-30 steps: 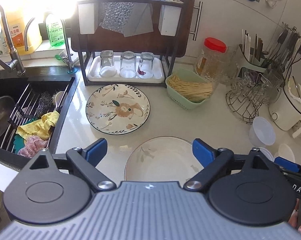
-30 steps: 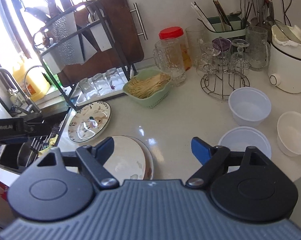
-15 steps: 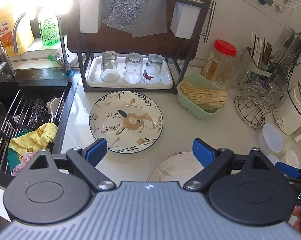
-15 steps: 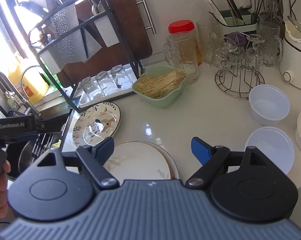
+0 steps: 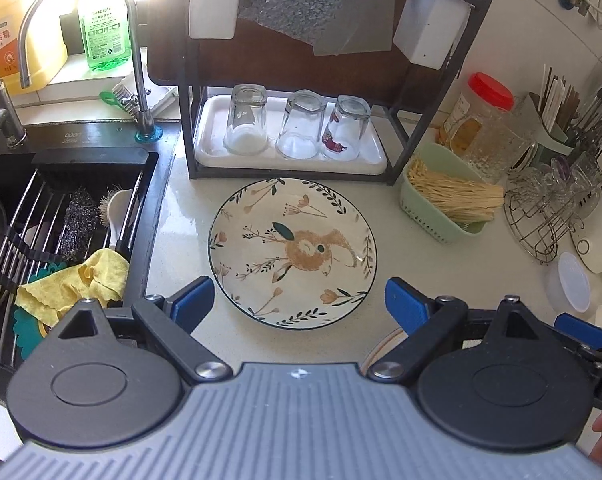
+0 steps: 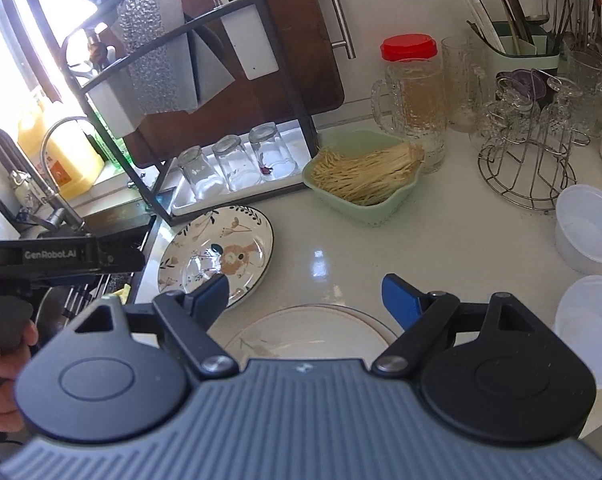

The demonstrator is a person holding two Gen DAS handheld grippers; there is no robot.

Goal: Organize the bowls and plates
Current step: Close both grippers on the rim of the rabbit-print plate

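A floral plate (image 5: 293, 252) lies on the white counter in front of the dish rack (image 5: 289, 160); it also shows in the right wrist view (image 6: 217, 256). My left gripper (image 5: 299, 304) is open and empty, its fingers straddling the plate's near edge from above. A plain pale plate (image 6: 309, 332) lies just below my right gripper (image 6: 305, 294), which is open and empty; only its rim (image 5: 377, 350) shows in the left wrist view. Two white bowls (image 6: 589, 228) (image 6: 589, 328) stand at the right.
The sink (image 5: 41, 216) with a wire rack, scrubbers and a yellow cloth (image 5: 77, 284) is on the left. A green basket of noodles (image 6: 361, 180), a red-lidded jar (image 6: 409, 52), glass mugs, a wire cup stand (image 6: 529, 160) and a utensil holder crowd the back right.
My left gripper has moved forward and left, so the floral plate now sits between its fingers. My right gripper has moved forward over the plain plate. Both stay open.
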